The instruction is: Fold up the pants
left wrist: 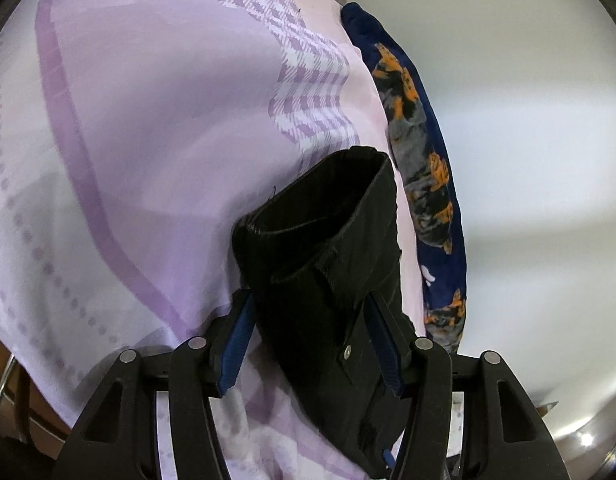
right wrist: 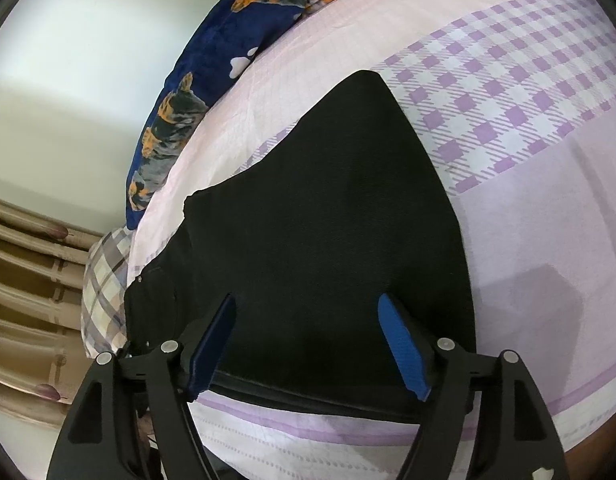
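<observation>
Lilac bedding (left wrist: 120,128) fills most of both of your wrist views: a smooth sheet with a darker purple band, rows of small dots and a checked purple-and-white panel (right wrist: 504,92) running beside a pale pink strip. Take the black pants (right wrist: 328,216) as your landmark. They lie on this sheet, matte and dense, with almost no sheen.

From your right wrist they spread as a broad dark shape tapering to a point at the far end, with a straight doubled edge nearest you. Your right gripper (right wrist: 308,344) stands with its blue ribbed pads (right wrist: 404,352) well apart, one over each side of that near portion; whether they touch the cloth cannot be told.

From your left wrist you see a bunched, folded part of the pants (left wrist: 328,264), its thick hem curled open like a cuff, a small metal rivet (left wrist: 347,353) showing lower down. Your left gripper (left wrist: 312,344) has its blue pads (left wrist: 236,348) set against either side of this bundle, clamping it.

Beyond the pants, along the pink strip, a navy fleece blanket (right wrist: 196,92) printed with orange and grey animals and white paw marks lies at the bed's edge against a plain white wall (left wrist: 528,140). To the left of the pants in the right wrist view sit a grey plaid pillow (right wrist: 104,280) and beige patterned curtains (right wrist: 32,300).
</observation>
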Available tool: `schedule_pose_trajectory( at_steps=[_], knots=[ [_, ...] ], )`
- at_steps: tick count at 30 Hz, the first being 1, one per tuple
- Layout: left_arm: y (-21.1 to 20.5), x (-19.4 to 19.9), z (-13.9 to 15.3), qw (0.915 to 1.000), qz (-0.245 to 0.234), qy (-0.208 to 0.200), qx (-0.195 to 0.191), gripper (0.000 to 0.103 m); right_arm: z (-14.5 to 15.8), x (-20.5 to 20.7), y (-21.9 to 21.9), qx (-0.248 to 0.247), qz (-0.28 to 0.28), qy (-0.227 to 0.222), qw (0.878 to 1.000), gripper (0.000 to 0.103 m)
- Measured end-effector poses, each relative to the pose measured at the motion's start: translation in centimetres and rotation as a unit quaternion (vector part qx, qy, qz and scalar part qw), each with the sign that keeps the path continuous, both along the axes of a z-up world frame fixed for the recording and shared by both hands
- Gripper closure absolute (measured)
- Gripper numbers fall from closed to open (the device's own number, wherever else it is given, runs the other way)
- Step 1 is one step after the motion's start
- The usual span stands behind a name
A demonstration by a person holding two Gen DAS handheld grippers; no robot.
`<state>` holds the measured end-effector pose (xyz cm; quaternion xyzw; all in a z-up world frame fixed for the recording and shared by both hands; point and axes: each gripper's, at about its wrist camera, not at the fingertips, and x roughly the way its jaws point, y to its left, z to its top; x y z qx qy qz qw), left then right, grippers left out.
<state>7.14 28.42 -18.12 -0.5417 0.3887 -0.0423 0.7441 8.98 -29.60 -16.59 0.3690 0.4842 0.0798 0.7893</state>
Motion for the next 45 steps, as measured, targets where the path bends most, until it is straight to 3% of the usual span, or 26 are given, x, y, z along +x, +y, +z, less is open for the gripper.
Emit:
schedule_pose_trajectory(
  at_steps=[10,16,22,38,45],
  knots=[
    [-0.7,0.4,0.7,0.9992,-0.005,-0.009,0.038,0.042,0.1,0.2,0.4,-0.007,0.000,-0.003,1.000,0.028],
    [-2.1,0.8,1.6,0.9944,-0.021,-0.008,0.104,0.042,0.1,0.1,0.6,-0.003,-0.005,-0.005,1.000,0.028],
    [-2.8,0.8,1.7,0.9902,-0.026,-0.008,0.137,0.044,0.1,0.1,0.5,-0.005,-0.004,-0.005,1.000,0.028],
    [-4.9,1.2,2.9,0.9678,-0.035,0.017,0.249,0.072,0.0,0.0,0.4,0.004,-0.005,-0.011,1.000,0.026],
    [-6.0,1.3,4.5,0.9561,-0.041,0.017,0.290,0.078,0.0,0.1,0.4,0.005,-0.003,-0.012,1.000,0.026]
  ],
)
